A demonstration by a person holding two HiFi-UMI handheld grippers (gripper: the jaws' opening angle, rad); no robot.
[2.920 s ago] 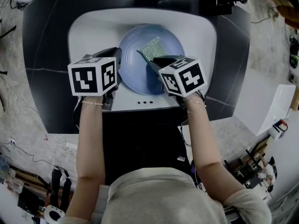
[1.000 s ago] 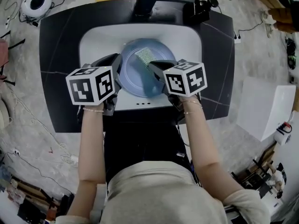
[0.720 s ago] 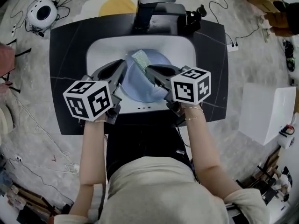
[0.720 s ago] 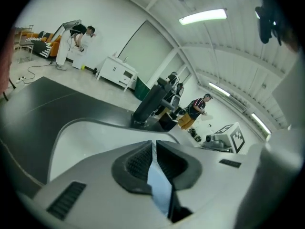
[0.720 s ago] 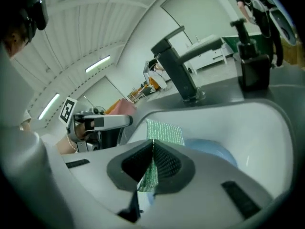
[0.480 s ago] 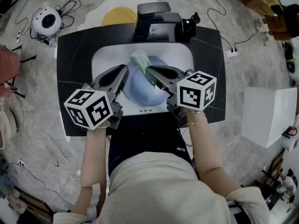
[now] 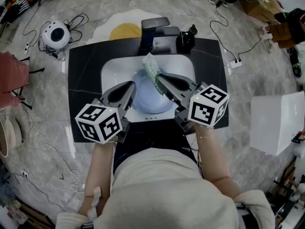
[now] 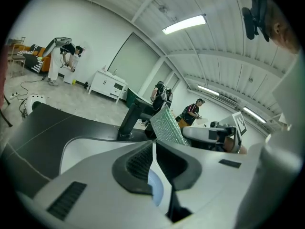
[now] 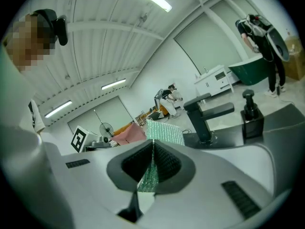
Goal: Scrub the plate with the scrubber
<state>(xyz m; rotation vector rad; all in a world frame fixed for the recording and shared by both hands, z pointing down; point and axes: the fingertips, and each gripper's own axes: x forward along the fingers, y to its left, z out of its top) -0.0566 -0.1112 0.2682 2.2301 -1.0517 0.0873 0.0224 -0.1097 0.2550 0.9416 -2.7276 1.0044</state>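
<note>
A pale blue plate (image 7: 151,99) is in the white sink (image 7: 112,70), held at its left rim. My left gripper (image 7: 133,84) is shut on that rim; a sliver of the plate (image 8: 156,189) shows edge-on between the jaws of the left gripper (image 8: 153,144). My right gripper (image 7: 158,76) is shut on a green sparkly scrubber (image 7: 152,69), which sticks up over the plate's far edge. The scrubber (image 9: 164,131) rises from the right gripper (image 9: 152,144) and also shows as the scrubber (image 8: 167,125) in the left gripper view. Both grippers tilt upward.
A black faucet (image 7: 155,27) and a dark soap dispenser (image 7: 186,38) stand behind the sink on the dark counter (image 7: 81,80). A white box (image 7: 276,120) sits on the floor at the right, a round white device (image 7: 56,34) with cables at the left. People stand far off.
The head view has pulled back and up. Both grippers have drawn back and tilted upward. The scrubber has lifted off the plate's face to above its far edge.
</note>
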